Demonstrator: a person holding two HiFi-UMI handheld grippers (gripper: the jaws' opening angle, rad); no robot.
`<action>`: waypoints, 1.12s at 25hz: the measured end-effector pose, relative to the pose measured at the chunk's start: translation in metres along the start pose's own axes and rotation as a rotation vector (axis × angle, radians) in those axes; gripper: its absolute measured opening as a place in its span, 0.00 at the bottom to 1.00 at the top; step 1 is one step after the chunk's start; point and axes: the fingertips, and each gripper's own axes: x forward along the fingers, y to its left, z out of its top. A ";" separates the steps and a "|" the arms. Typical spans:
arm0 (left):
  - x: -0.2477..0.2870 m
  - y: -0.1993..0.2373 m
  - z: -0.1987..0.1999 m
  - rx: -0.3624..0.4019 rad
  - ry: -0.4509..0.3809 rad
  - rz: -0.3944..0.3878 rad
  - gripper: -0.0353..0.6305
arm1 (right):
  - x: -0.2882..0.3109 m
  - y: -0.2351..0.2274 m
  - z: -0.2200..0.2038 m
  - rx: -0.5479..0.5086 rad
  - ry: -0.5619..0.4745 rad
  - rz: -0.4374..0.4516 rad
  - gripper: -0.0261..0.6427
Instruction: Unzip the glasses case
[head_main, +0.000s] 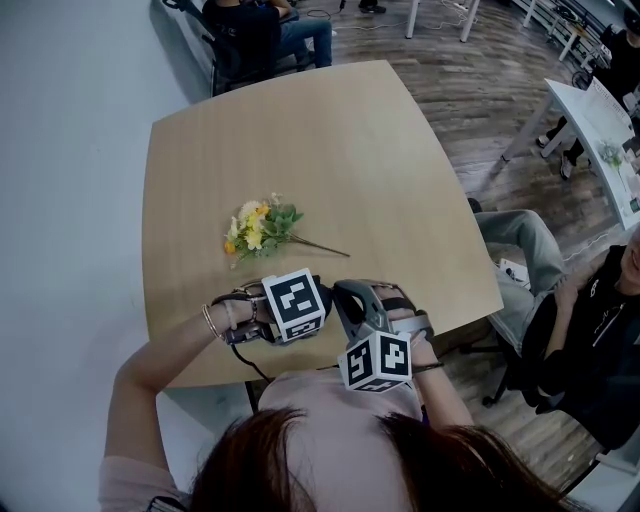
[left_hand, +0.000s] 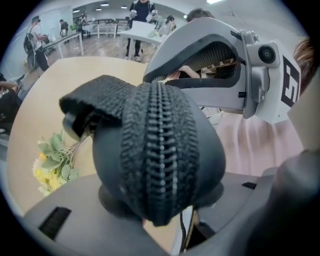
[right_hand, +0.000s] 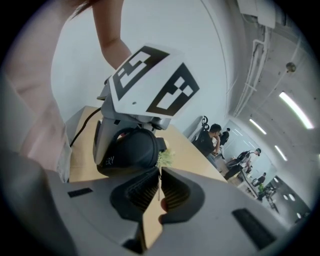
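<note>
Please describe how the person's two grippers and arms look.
The left gripper and right gripper are grey, with black pads, and each carries a white cube with black square markers. A black cable leaves the left one. The person wears bracelets and a pale pink short-sleeved top.

Worktop (head_main: 380, 150): pale wood-grain top, roughly square with rounded corners, seen from above in the head view. Directly on it, left of centre and toward the near edge, lies one small bunch of flowers (head_main: 258, 228) (yellow and white heads, green leaves), on its side, thin stems pointing right.
</note>
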 end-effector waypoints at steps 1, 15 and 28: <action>0.000 0.001 -0.001 0.004 0.007 0.000 0.41 | 0.000 0.000 0.000 0.000 0.001 0.000 0.07; 0.006 0.005 -0.013 0.084 0.142 0.017 0.41 | 0.002 0.006 0.001 -0.055 0.014 0.019 0.07; 0.013 0.006 -0.018 0.131 0.224 0.021 0.41 | 0.002 0.012 -0.002 -0.132 0.025 0.022 0.07</action>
